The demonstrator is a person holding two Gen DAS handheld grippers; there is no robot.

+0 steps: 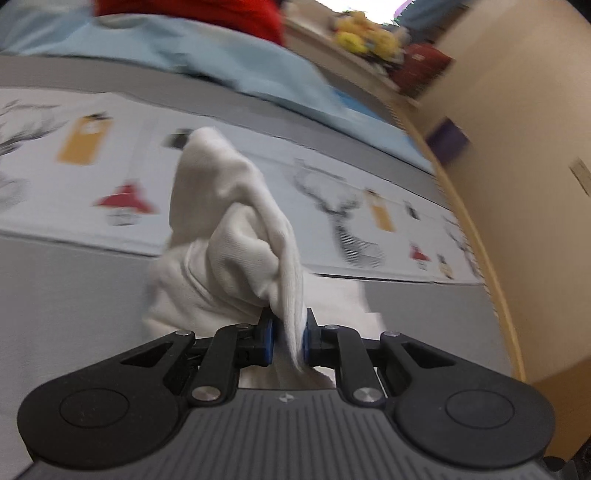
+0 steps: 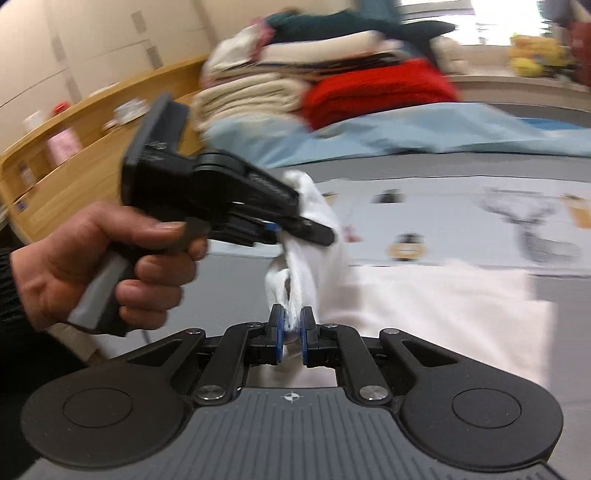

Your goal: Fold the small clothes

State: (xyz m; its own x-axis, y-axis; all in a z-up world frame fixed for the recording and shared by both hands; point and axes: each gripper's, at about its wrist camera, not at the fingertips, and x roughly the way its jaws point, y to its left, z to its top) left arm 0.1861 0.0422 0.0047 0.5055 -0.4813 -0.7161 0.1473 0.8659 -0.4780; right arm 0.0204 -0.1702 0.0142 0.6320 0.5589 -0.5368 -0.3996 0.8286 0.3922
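Up close, the left gripper (image 1: 289, 338) has its blue pads closed on a fold of a white garment (image 1: 236, 236), the ribbed cloth bunching upward from the jaws and rising to a blunt peak that leans slightly left. The right gripper (image 2: 291, 334) is likewise clamped on a lower edge of the same white garment (image 2: 314, 229) — the two tools hold it at separate points, so the cloth hangs lifted between them with its long axis running roughly vertical in both wrist views. Seen from the right wrist, the person's left hand (image 2: 110, 266) wraps the handle of the left gripper (image 2: 291, 225), whose black body crosses in front of the upper part of the garment and hides it there. Just below and to the right lies a flat white cloth (image 2: 443, 314) on a grey bedcover with a printed band (image 1: 369, 206) of deer and small figures. Behind that sits a rumpled pale blue sheet (image 2: 406, 129), then a stack of folded clothes (image 2: 303, 70) in cream, red and dark tones. Farther back stand a wooden bed frame (image 2: 74, 162) and yellow plush toys (image 1: 365, 35), all blurred.
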